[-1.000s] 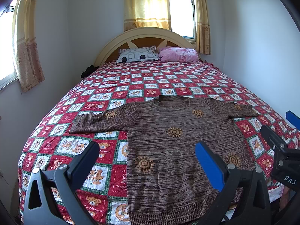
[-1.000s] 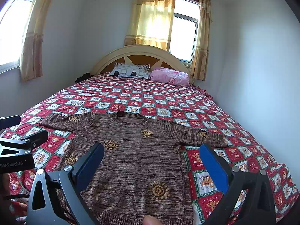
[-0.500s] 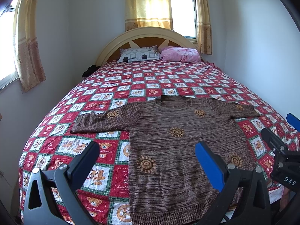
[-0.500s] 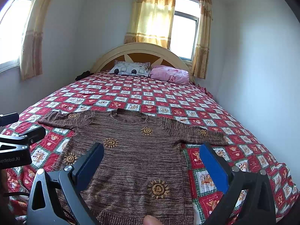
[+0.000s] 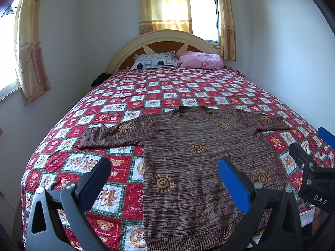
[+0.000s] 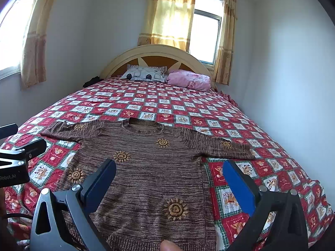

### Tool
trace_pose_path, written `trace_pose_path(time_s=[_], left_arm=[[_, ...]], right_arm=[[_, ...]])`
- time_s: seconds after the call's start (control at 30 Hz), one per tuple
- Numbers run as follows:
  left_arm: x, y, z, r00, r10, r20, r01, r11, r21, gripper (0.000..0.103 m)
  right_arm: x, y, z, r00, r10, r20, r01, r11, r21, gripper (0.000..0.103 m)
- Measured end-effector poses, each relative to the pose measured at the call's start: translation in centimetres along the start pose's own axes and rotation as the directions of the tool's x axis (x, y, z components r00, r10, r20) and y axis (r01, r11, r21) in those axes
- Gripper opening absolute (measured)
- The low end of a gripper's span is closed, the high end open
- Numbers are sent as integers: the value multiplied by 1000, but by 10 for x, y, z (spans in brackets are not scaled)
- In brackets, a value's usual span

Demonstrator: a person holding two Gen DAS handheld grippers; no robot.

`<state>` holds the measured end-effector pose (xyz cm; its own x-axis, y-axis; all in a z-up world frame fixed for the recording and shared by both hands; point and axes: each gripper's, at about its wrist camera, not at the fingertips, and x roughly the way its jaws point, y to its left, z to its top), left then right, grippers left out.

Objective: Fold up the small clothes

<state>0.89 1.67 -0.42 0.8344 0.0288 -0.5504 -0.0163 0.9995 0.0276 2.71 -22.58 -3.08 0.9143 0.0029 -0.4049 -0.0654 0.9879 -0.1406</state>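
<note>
Writing on my right gripper: the white letters "DAS" on its black body, as my left camera catches it at the right edge.
Writing on my left gripper: "…Robot.AI" on its black block, first letters cut off, seen by my right camera at the left edge.
Writing on the bedspread: cursive words in the red squares; I can make out "Sweet" under my left jaws, the rest too small to read.
My left gripper (image 5: 162,179): jaws spread wide, nothing between them, held above the bed's near end.
My right gripper (image 6: 169,181): jaws likewise wide apart and empty, held over the sweater's lower half.
Sweater (image 5: 201,156): brown marled knit with orange sun motifs, ribbed round collar and ribbed hem. It lies flat, front up, both short sleeves stretched out sideways, hem toward me, collar away. It sits ahead of and below both pairs of jaws, touched by neither.
Bedspread (image 5: 129,102): red, white and green patchwork checks with teddy bears, covering the whole bed beneath the sweater.
Far beyond my jaws: a patterned grey-and-white pillow (image 5: 153,61) beside a pink bundle (image 5: 200,60), both against an arched cream headboard (image 5: 165,38).
Room: pale walls, yellow curtains (image 5: 165,4) at the window behind the headboard, another curtained window to my left.
Fingertip (image 6: 170,246): shows at the bottom edge of my right camera.
</note>
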Motion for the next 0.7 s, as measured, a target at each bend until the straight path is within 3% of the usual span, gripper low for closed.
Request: trace_pose_path(time_s=[0.33, 0.7], left_arm=[[7, 2, -1, 1000, -10, -6, 10, 1000, -1, 103], [59, -7, -2, 997, 14, -77, -9, 998, 64, 103]], right_arm=[[17, -3, -6, 999, -20, -29, 19, 1000, -6, 102], [72, -19, -23, 990, -71, -120, 69, 997, -24, 102]])
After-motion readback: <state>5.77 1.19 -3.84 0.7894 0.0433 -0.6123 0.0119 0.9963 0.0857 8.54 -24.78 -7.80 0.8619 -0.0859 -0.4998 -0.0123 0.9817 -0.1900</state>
